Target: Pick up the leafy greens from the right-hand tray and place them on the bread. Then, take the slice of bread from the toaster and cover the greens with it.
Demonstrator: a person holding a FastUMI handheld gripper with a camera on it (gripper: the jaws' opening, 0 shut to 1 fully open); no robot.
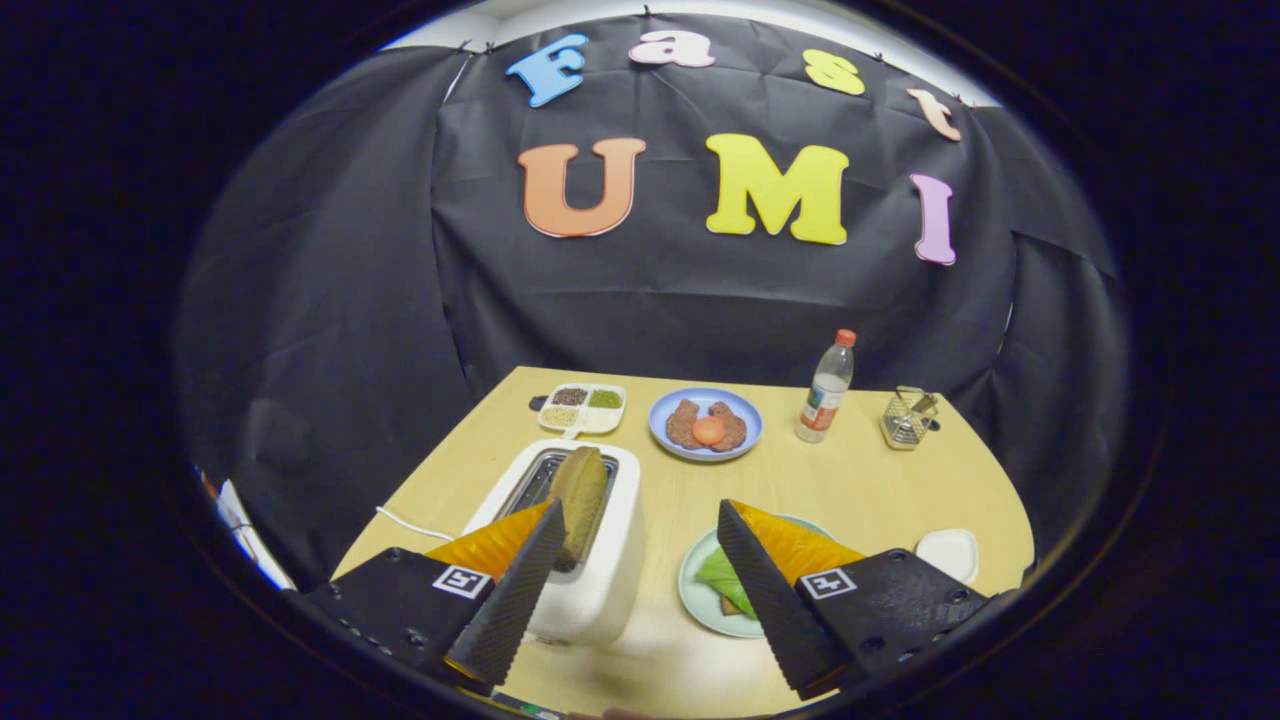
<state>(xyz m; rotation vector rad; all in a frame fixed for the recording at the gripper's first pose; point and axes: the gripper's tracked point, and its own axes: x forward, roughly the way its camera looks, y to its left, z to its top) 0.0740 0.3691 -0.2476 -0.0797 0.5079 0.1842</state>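
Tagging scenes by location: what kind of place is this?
Likely a staged kitchen set in a recording booth, not a real kitchen: a wooden table ringed by black cloth wall, with a toaster holding bread and a blue food plate. The tongs are open.

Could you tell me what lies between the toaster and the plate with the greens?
Only bare table separates the toaster from the plate, seen in the gripper view.

No text I can read: the bottle [826,392] near the table's [870,480] far edge has a label too small to make out.
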